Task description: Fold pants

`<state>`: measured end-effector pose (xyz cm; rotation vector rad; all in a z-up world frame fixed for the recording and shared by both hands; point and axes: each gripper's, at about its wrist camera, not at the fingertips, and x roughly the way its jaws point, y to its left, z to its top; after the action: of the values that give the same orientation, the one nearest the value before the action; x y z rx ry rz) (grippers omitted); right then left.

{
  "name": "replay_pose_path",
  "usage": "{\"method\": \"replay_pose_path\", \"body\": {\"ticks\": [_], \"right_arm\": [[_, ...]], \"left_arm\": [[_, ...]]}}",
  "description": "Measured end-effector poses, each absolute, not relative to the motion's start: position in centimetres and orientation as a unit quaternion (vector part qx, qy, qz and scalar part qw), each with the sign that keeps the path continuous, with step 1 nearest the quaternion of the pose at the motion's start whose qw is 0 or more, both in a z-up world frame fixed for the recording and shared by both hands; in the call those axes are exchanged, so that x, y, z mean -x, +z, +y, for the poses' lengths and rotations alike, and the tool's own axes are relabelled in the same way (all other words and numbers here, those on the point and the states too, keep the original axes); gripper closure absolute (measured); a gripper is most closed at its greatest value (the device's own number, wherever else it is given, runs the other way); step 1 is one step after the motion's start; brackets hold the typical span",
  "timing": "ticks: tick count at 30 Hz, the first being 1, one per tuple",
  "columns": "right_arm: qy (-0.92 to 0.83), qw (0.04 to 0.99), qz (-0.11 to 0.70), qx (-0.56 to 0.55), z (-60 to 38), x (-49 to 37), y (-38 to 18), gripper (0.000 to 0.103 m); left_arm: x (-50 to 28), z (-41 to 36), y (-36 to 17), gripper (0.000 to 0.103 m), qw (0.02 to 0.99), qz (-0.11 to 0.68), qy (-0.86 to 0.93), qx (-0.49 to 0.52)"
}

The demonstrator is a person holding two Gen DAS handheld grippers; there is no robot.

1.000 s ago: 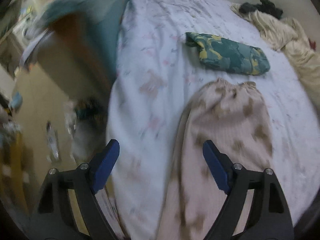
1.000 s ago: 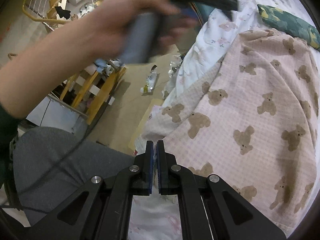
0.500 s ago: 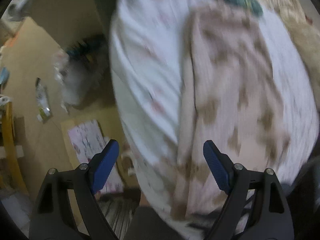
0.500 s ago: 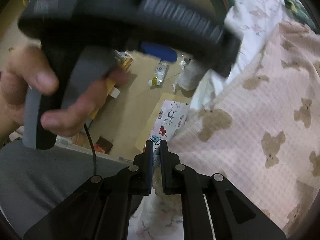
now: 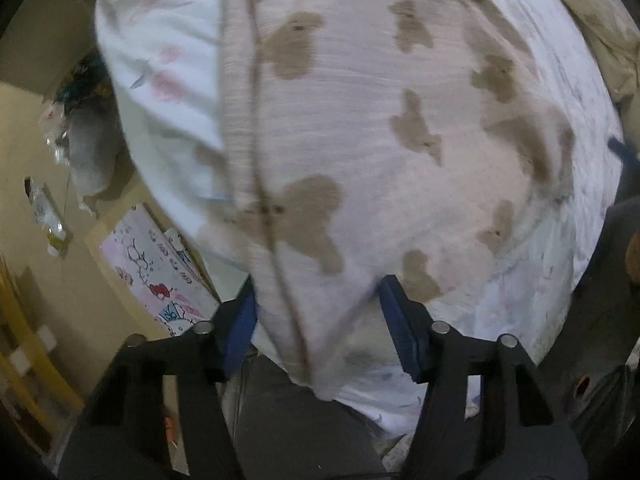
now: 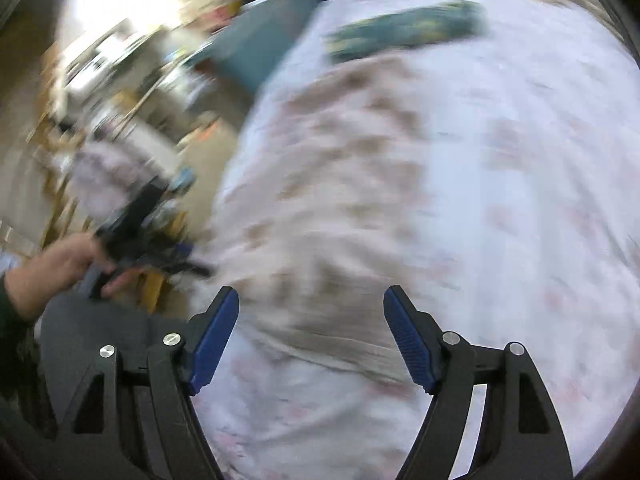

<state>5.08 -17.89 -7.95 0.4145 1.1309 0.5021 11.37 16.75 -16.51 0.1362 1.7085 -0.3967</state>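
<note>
The pink pants with brown bears (image 5: pixel 360 140) lie on the white floral bed sheet (image 5: pixel 160 60), one leg end hanging over the bed's near edge. My left gripper (image 5: pixel 316 320) points steeply down at that leg end. Its jaws are closing, with the hem bunched between the blue pads, which do not clearly pinch it. In the blurred right wrist view, my right gripper (image 6: pixel 312 328) hovers over the pants (image 6: pixel 340 160) with its jaws opening and nothing between the pads. A hand (image 6: pixel 52 268) holds the left gripper (image 6: pixel 140 232) at the left there.
A folded camouflage garment (image 6: pixel 404 32) lies on the far part of the bed. A beige blanket (image 5: pixel 592 12) is bunched at the right. Below the bed's edge are a cartoon-printed box (image 5: pixel 160 272), a plastic bottle (image 5: pixel 44 216) and the person's grey lap (image 5: pixel 300 420).
The left gripper tipped down over the bed's edge onto the pants' leg end and narrowed its jaws. The right gripper let go of the hem, opened wide and swung out over the bed.
</note>
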Motion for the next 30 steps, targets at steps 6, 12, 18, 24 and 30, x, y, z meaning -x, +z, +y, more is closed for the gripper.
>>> {"method": "replay_pose_path", "body": {"ticks": [6,12,18,24,30], "right_arm": [[0.168,0.797,0.526,-0.243,-20.9,-5.7,-8.9,0.025],[0.177,0.743,0.599,-0.239,-20.2,-4.8,-12.9,0.025],[0.194,0.742,0.614,-0.185,-17.1,-4.5,-14.7,0.027],[0.224,0.719,0.628,-0.198,-15.1,-5.5,-16.3,0.052],[0.234,0.728,0.628,-0.148,-13.6,-4.2,-15.2,0.100]], "left_arm": [[-10.4,14.0,-13.7,0.101,0.664,0.709,-0.162,-0.174],[-10.8,13.7,-8.4,0.102,0.717,0.665,-0.133,-0.159],[-11.2,14.1,-8.8,0.102,0.727,0.653,-0.085,-0.195],[-12.1,15.9,-9.8,0.102,0.725,0.663,-0.051,-0.179],[-12.9,16.6,-9.7,0.102,0.739,0.668,-0.006,-0.085]]}}
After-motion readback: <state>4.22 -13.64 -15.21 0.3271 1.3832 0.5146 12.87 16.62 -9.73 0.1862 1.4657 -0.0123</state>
